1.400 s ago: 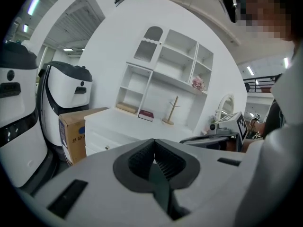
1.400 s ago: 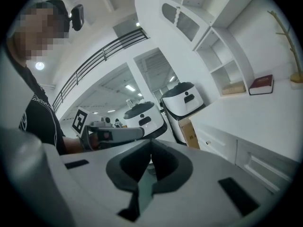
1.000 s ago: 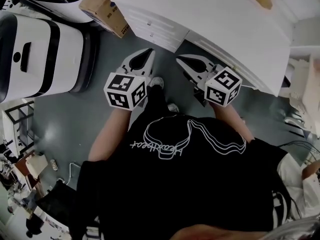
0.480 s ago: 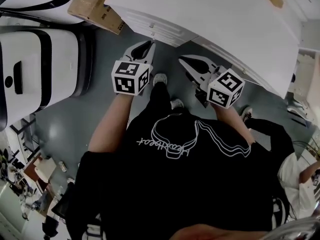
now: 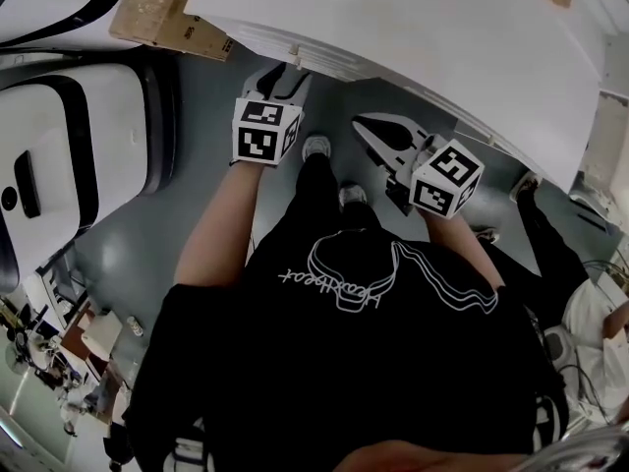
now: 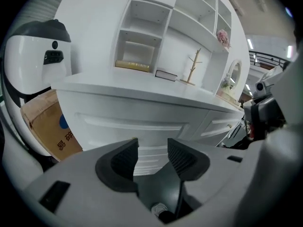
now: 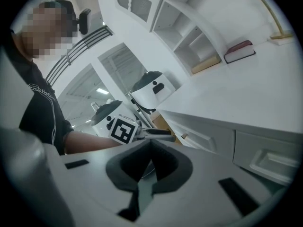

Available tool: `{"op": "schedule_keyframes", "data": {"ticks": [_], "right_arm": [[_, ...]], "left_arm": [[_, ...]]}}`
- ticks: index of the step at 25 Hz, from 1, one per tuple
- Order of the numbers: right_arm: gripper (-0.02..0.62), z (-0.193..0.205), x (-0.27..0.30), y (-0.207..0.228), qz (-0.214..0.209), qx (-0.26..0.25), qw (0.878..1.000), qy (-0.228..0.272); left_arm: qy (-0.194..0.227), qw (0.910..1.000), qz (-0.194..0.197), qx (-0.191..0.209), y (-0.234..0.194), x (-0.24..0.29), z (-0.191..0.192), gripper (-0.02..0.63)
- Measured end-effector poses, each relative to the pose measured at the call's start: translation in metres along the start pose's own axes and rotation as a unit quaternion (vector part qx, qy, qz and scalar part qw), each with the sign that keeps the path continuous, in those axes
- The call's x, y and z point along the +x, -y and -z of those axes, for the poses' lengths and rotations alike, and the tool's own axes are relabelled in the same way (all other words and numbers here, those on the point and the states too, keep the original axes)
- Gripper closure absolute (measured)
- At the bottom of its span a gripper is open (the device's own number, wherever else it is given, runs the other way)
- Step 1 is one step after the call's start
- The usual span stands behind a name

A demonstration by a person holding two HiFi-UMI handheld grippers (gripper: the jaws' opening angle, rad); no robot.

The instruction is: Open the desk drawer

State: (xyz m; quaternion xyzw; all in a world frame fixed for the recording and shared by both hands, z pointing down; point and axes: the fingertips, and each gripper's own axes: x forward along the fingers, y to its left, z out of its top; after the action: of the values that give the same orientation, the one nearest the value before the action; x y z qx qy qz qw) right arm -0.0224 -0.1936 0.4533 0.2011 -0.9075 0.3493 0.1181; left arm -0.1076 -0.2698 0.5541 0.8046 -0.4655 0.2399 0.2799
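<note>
The cardboard box (image 6: 45, 122) standing against the desk's end carries a blue dot and the dark blue Chinese characters 易碎 on the side that faces the left gripper view. The person's black T-shirt (image 5: 373, 362) bears a white line drawing with a cursive word under it that appears to read "Heartbeat", upside down from the head view. Each gripper's cube shows black-and-white square markers without letters. No lettering can be made out on the dark red book (image 7: 239, 51) lying on the desk top. The left gripper (image 6: 152, 146) has its jaws opening, the ribbed dark pads (image 6: 124, 159) apart with a clear gap and nothing between them. Through that gap shows the white panelled front of the desk drawer (image 6: 137, 122), close ahead and not touched. The right gripper (image 7: 150, 144) has its jaws drawn together so that the tips meet, and it holds nothing. It hangs in front of the white desk (image 5: 442, 37), apart from it, and its view looks across at the left gripper's marker cube. The drawer sits under the desk top at the end nearest the box, with a small knob (image 7: 184, 136) on its front.
</note>
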Motion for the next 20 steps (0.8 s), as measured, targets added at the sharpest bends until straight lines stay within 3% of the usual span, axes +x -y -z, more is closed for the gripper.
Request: {"op": "schedule_keyframes", "data": {"ticks": [9,20], "right_arm": [[0.589,0.008,0.004,0.017,0.01,0.019,1.0,-0.006],[0.589,0.014,0.002,0.026,0.007,0.042,0.999,0.01]], "left_arm": [[-0.03,0.9991,-0.027,0.011,-0.029,0.049,0.013,0.364],[-0.035,0.9973,-0.065,-0.005,-0.047,0.07,0.013,0.36]]}}
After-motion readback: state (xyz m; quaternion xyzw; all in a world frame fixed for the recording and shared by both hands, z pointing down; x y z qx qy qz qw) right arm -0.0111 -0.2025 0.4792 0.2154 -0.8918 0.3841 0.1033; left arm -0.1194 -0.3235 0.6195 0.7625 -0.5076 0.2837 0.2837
